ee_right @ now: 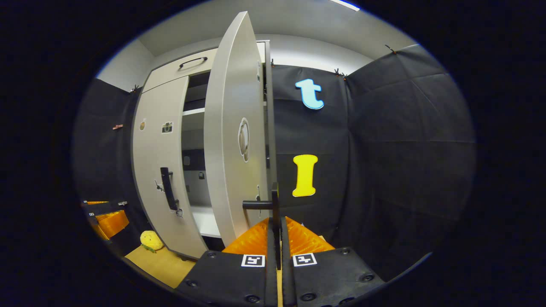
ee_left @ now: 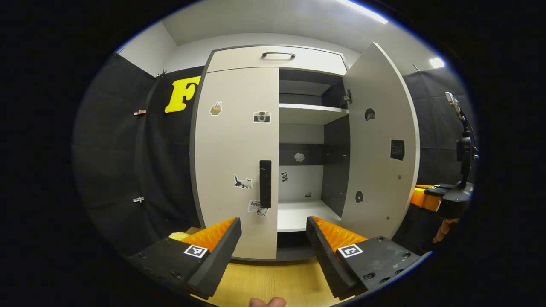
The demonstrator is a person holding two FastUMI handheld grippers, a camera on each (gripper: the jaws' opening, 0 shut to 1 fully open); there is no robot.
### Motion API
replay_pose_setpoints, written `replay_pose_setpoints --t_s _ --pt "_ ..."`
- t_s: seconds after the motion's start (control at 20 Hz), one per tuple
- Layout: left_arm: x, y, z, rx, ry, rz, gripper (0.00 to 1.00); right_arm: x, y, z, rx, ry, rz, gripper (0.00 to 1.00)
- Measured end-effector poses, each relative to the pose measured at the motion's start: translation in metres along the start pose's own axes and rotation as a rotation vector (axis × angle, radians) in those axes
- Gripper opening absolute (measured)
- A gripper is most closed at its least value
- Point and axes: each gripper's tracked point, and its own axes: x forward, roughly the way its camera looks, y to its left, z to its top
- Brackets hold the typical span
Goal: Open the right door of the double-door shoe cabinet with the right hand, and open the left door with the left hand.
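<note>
One door handle [ee_right: 273, 200], seemingly pinched, half-hidden between right tongs [ee_right: 275, 232]

The cabinet doors, the left door [ee_left: 236, 162] and the right door [ee_left: 381, 140], are faced in a smooth, matt pale laminate, and a matt dark handle [ee_left: 265, 183] is fitted to the former. The floor [ee_left: 273, 281] is seen as light wood grain with a slight sheen. Small glossy paper stickers [ee_left: 243, 182] are stuck on the left door.
</note>
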Motion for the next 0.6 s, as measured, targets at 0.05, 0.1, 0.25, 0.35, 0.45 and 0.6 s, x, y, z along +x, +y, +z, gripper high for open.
replay_pose_setpoints --t_s 0.05,0.1,0.25,0.35,0.45,0.6 --pt "0.002 -0.004 0.000 0.002 0.001 -0.006 0.95 -0.003 0.001 -0.001 0.029 0.014 0.025 0.09" --pt "0.003 -0.008 0.000 0.005 0.003 -0.010 0.94 -0.004 0.002 -0.001 0.050 0.022 0.044 0.10" --pt "0.007 -0.014 0.002 0.022 0.002 -0.012 0.95 -0.005 0.001 0.000 0.054 0.012 0.055 0.12" --pt "0.009 -0.018 0.002 0.029 0.005 -0.012 0.96 -0.004 0.001 0.000 0.024 0.010 0.055 0.13" --pt "0.012 -0.018 0.004 0.035 0.002 -0.010 0.94 -0.003 0.000 -0.001 0.012 0.007 0.056 0.10" --pt "0.021 -0.016 0.004 0.031 -0.006 -0.009 0.95 -0.004 -0.002 -0.003 0.015 0.019 0.053 0.10"
